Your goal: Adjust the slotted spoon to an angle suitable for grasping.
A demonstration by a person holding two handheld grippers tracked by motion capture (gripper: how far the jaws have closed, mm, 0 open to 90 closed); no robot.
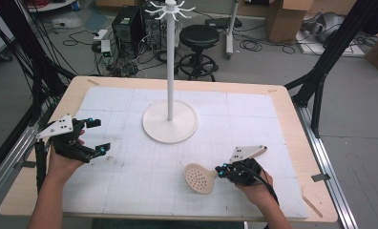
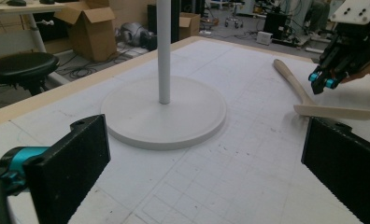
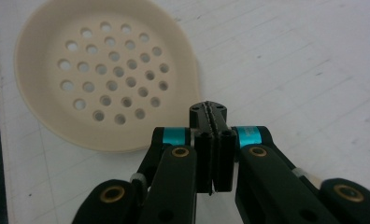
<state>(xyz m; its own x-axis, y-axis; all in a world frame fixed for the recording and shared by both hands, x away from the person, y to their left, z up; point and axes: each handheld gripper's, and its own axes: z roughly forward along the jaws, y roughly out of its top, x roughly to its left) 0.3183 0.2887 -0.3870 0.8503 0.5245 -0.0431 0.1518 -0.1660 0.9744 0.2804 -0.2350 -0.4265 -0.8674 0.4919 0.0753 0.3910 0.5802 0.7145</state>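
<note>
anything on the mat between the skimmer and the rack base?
Nothing visible. The right tongs are shut at the handle end of the skimmer, and the bare mat runs unbroken to the rack base. The left tongs sit open, off to the side.

On the gridded white mat (image 1: 130,186) covering your wooden table (image 1: 292,119), the white pole stand with a round base (image 1: 170,122) sits centre-rear; the cream perforated plastic skimmer (image 1: 200,178) lies in front of it (slightly right), against your right gripper (image 1: 221,170), with your left gripper (image 1: 97,136) well apart at the left
</note>
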